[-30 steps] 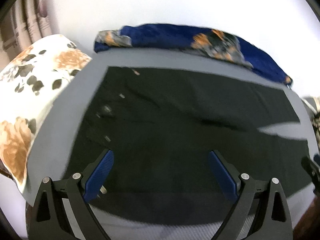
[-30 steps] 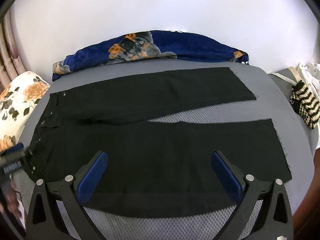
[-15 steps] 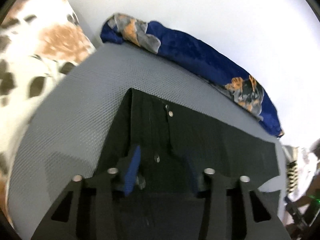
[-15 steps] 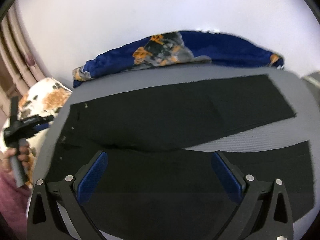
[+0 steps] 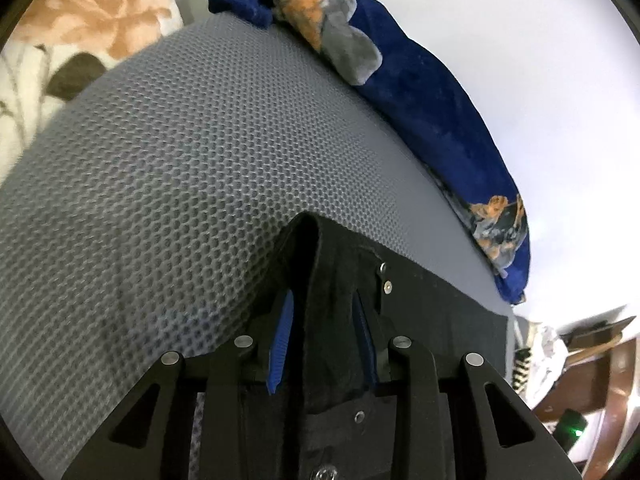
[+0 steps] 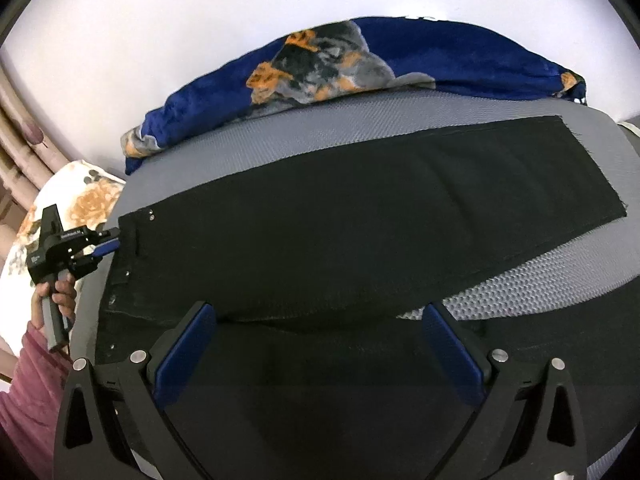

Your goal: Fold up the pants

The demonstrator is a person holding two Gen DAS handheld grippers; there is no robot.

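Left wrist view, item list:

1. Left gripper: jaws drawn narrow, having just been closing, with a raised fold of waistband between the blue pads; cloth fills the gap and appears pinched. Seen from the right wrist view, the same gripper meets the waist end of the garment at the left edge of the surface, carried by a hand with a pink sleeve below it

2. Pants: black, with metal rivets and a snap button near the waistband. In the right wrist view the pants lie flat across the surface, waist at the left edge, one leg running to the far right corner, its raw hem there; the second leg lies along the near edge, under the right gripper

3. Right gripper: jaws wide apart, nothing between the blue pads, poised over the near leg; contact with the cloth cannot be told

4. Surface: grey honeycomb mesh, carrying the pants; a bare wedge shows between the two legs

5. Blue blanket: orange and grey pattern, bunched along the far edge of the surface, against a white wall

6. Floral pillow: white with orange flowers, just beyond the left edge

7. Curtain: pinkish folds, far left
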